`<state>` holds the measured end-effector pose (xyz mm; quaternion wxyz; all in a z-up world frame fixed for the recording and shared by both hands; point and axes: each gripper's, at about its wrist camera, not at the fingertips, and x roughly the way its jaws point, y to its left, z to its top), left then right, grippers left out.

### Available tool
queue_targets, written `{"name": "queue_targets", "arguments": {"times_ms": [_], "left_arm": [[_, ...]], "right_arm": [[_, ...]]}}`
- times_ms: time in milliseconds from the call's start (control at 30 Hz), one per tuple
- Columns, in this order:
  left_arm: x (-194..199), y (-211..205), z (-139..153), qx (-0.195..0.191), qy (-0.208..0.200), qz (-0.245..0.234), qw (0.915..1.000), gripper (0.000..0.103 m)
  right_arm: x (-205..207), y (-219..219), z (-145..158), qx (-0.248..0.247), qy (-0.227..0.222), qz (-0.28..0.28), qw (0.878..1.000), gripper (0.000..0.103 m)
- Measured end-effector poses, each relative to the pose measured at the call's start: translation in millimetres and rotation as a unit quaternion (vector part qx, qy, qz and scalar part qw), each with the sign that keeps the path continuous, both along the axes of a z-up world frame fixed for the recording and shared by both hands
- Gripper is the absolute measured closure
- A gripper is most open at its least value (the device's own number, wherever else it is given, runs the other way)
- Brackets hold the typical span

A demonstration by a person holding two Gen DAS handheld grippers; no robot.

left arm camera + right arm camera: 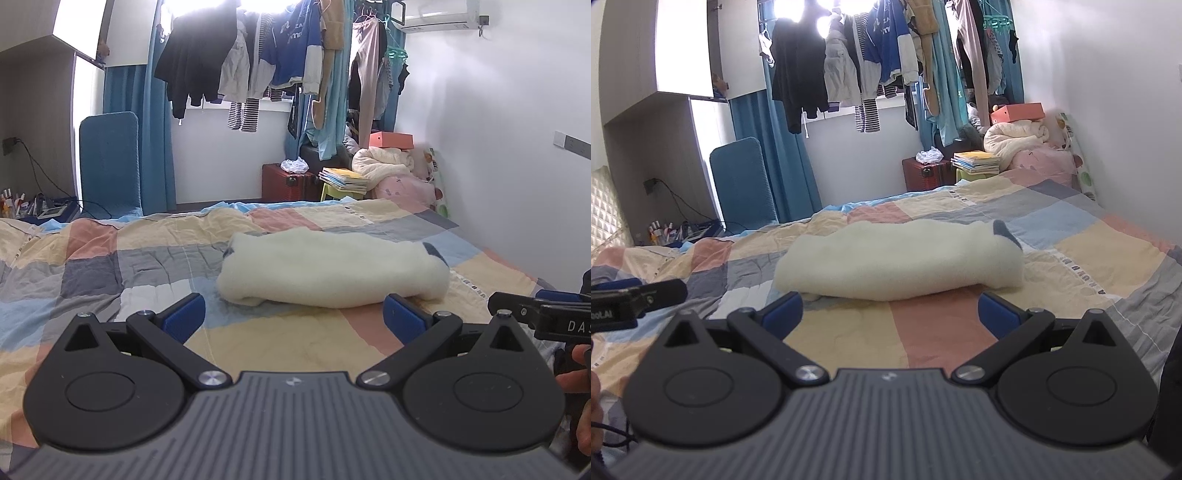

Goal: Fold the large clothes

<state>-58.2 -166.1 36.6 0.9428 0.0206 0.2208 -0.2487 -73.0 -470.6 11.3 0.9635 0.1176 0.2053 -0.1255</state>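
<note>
One cream fleece garment [332, 271] lies folded into a thick bundle on my patchwork bedspread [288, 339], a single dark cuff poking out at its right end. I hold two grippers just short of it, side by side. My left gripper [293, 318] has its jaws spread wide and empty, two blue pads [184, 318] showing. My right gripper [891, 315] is likewise spread apart, gripping nothing, above the bedspread.

A bed [295, 343] under a patchwork cover carries one folded cream fleece garment [332, 273].
</note>
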Motion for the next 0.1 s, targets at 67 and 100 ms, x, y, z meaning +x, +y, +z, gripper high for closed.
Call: {"name": "queue_targets", "arguments": {"times_ms": [67, 100], "left_arm": [[0.6, 0.0, 0.0, 0.001, 0.001, 0.002, 1.0, 0.0], [0.7, -0.3, -0.1, 0.001, 0.001, 0.001, 1.0, 0.0]], "right_arm": [[0.2, -0.6, -0.2, -0.001, 0.001, -0.002, 1.0, 0.0], [-0.2, -0.9, -0.9, -0.001, 0.001, -0.003, 1.0, 0.0]]}}
